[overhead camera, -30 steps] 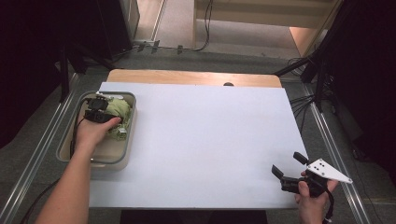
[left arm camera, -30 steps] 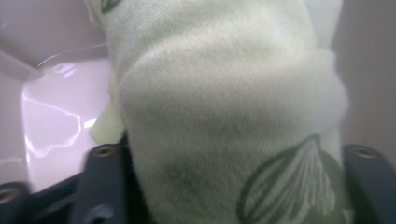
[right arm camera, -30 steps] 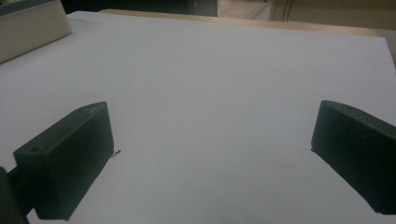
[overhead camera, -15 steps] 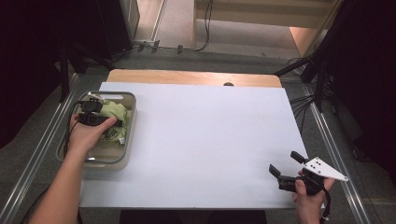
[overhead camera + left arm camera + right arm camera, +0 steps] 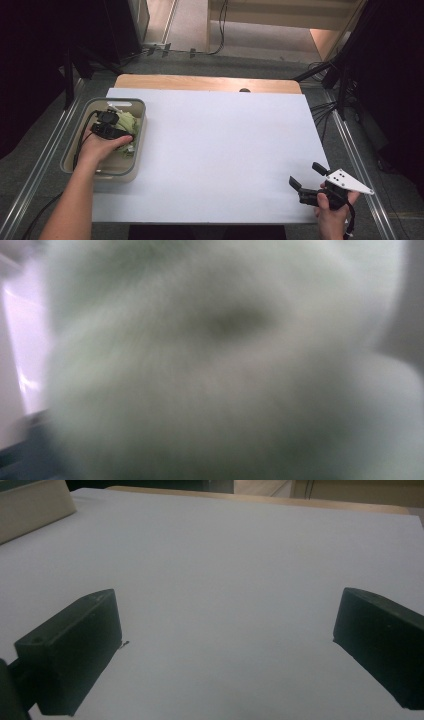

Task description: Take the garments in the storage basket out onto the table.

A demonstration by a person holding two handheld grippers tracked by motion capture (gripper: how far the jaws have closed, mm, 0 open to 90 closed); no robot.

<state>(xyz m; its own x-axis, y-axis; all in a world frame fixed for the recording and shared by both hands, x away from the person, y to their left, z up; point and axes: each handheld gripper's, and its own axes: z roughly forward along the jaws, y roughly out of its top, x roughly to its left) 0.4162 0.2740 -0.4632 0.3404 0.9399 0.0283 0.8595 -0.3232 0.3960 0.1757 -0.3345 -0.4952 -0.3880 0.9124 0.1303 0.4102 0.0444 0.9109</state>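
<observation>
The pale green leafy thing point(image 5: 128, 121) lies in the grey bin point(image 5: 141, 131) at the table's left edge, right under and against the left gripper point(image 5: 111, 129), which reaches down into the bin. In the left gripper view it is a close green-white blur point(image 5: 225, 365); the jaws have just been closing, but whether they pinch it I cannot tell. The right gripper point(image 5: 309, 176) rests well apart at the white sheet's point(image 5: 225, 150) near right corner, jaws wide with nothing between

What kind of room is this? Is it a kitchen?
Probably a lab or recording studio, not a kitchen: a plain white table, black curtains around it, cables on the floor, and a person using the left gripper in a bin.
</observation>
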